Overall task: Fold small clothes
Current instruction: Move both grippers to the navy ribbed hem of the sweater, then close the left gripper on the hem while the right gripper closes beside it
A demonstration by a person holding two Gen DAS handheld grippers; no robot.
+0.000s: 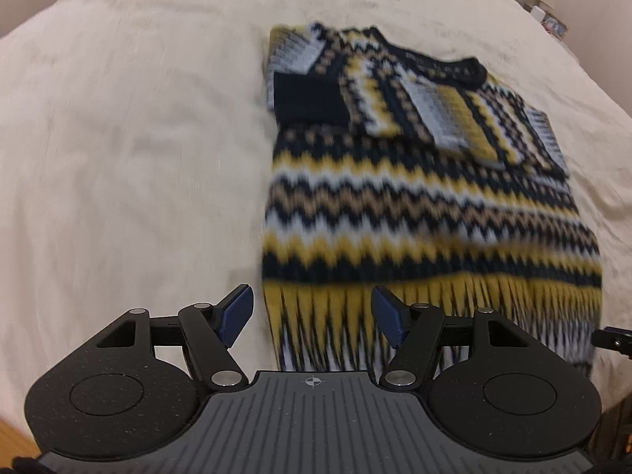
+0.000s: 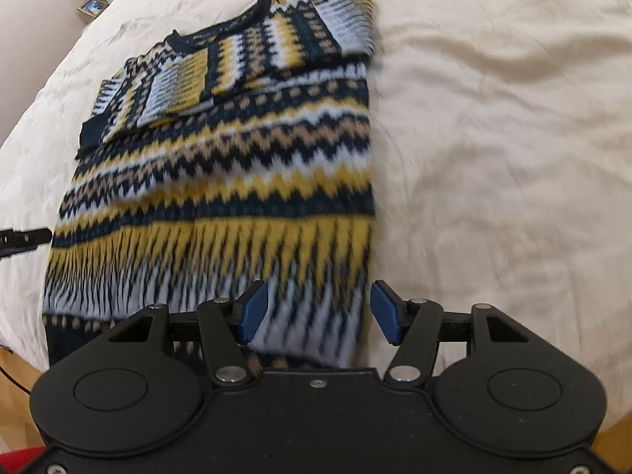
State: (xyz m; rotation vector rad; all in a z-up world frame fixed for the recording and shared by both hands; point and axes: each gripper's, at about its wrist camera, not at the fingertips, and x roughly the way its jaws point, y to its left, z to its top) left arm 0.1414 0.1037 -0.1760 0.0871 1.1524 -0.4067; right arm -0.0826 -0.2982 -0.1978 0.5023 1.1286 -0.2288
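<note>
A small knitted sweater (image 1: pixel 426 205) in navy, mustard, tan and white zigzags lies flat on a cream bedspread (image 1: pixel 126 150), both sleeves folded across its chest. My left gripper (image 1: pixel 312 316) hovers open over the sweater's near left hem corner, nothing between its blue pads. In the right wrist view the same sweater (image 2: pixel 221 181) fills the left half. My right gripper (image 2: pixel 318 312) hovers open above its near right hem corner, the knit showing between the jaws but not pinched. Each gripper's tip shows at the other view's edge (image 1: pixel 612 335) (image 2: pixel 23 239).
The cream bedspread (image 2: pixel 493 158) spreads wide around the sweater. Framed pictures (image 2: pixel 94 4) and small items stand beyond the far edge of the bed. Wooden floor (image 2: pixel 15 371) shows at the near corners.
</note>
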